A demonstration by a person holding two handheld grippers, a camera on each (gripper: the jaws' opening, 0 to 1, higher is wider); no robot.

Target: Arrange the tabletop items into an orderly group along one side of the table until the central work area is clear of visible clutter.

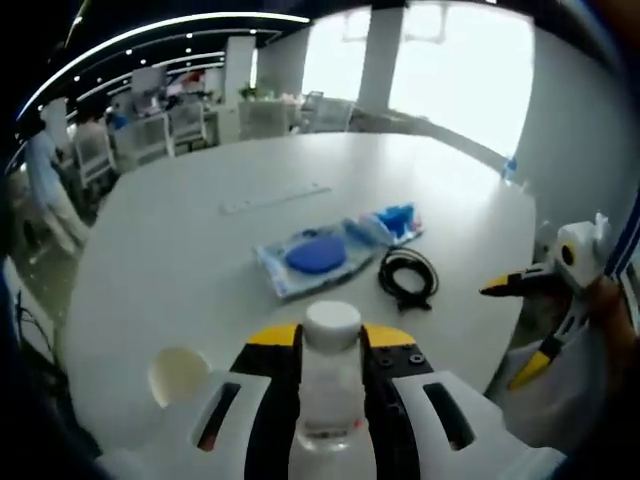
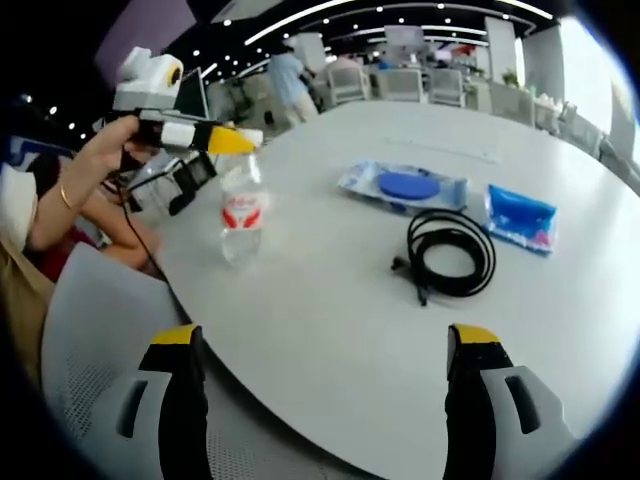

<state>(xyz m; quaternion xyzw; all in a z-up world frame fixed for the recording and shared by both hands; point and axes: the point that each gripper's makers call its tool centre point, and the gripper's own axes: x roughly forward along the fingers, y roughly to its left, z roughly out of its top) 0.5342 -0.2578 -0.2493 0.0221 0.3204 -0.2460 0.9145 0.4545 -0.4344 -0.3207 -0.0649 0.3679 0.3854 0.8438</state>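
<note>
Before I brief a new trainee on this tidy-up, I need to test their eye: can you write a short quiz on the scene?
1. True or false: the left hand-held gripper is shut on the water bottle.
2. Which item lies nearest the coiled black cable: A) the blue packet, B) the water bottle, C) the round white lid?
3. Fill in: the jaws of the right hand-held gripper stand ____ with nothing between them.

Key: 1 true; 2 A; 3 open.
</note>
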